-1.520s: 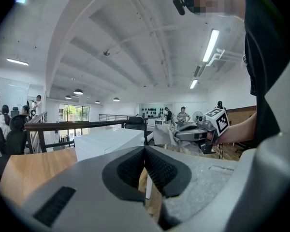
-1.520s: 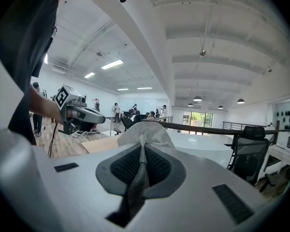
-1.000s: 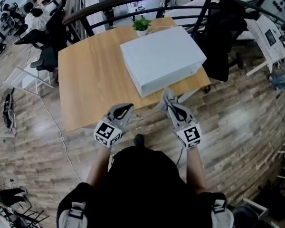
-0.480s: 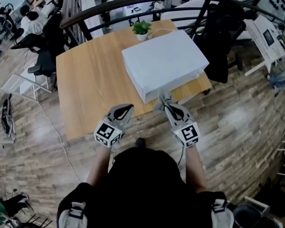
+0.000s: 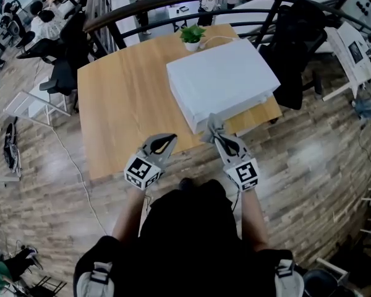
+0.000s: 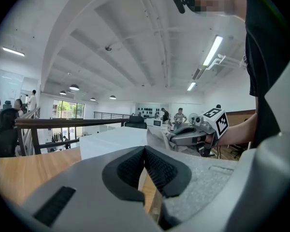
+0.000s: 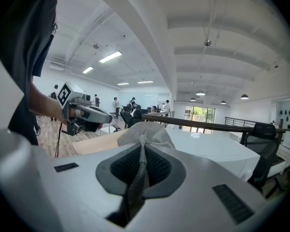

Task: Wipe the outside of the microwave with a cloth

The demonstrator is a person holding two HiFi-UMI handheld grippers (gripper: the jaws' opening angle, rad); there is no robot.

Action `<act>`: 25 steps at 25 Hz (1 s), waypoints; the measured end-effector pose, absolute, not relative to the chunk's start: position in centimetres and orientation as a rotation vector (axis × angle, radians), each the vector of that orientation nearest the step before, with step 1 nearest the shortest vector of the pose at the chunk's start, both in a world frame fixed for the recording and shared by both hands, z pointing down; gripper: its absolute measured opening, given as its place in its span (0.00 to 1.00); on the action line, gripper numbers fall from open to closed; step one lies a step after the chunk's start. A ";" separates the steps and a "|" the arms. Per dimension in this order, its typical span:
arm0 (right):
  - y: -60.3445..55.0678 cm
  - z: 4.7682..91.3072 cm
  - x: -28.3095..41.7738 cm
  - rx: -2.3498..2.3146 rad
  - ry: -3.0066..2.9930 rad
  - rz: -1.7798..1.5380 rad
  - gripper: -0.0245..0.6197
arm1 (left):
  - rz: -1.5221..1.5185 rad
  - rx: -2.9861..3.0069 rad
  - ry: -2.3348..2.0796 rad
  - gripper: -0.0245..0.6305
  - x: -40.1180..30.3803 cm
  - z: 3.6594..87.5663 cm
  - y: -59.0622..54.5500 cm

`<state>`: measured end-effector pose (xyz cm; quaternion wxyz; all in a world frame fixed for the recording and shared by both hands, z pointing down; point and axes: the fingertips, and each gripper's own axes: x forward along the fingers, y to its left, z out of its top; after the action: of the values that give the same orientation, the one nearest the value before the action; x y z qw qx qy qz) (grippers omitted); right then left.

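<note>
Far left in the head view there's plank flooring point(image 5: 43, 166), then the wooden counter point(image 5: 123, 98) with a big bare stretch on its left half. The left claw point(image 5: 164, 142) hangs just over the counter's near edge. Its own view shows the jaws pressed together with nothing between them, just the ribbed pads meeting in the middle.

Next over, the right claw point(image 5: 218, 135) is pinching a grey cloth point(image 5: 213, 124). In the right gripper view the fabric runs down between the pads and bunches up into a puffy wad past the tips. That wad sits right at the near front corner of the microwave point(image 5: 222, 79), though I can't tell if it's actually touching or just beside it.

The microwave is a plain white box on the right half of the counter, turned a bit askew to the counter's edges. A small green potted plant point(image 5: 191, 34) stands just behind its back left corner, with a white cord curling next to it. A dark railing point(image 5: 173, 2) curves behind the counter, and a black chair point(image 5: 297, 54) is off past the right end.
</note>
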<state>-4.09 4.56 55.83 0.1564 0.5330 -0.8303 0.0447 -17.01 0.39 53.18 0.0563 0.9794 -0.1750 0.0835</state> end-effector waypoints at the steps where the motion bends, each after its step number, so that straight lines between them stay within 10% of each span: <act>1: 4.3 55.9 -4.0 1.521 -2.382 0.129 0.06 | 0.257 2.964 -0.541 0.04 -17.1 53.3 0.3; 25: -3.5 57.6 -2.5 1.016 -2.609 0.134 0.06 | 0.294 2.823 -0.954 0.04 -12.6 53.1 -4.1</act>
<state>-2.49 -3.51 57.57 0.1686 0.3574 -0.9174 0.0471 -12.62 -4.12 53.09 0.0735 0.9402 -0.3178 0.0980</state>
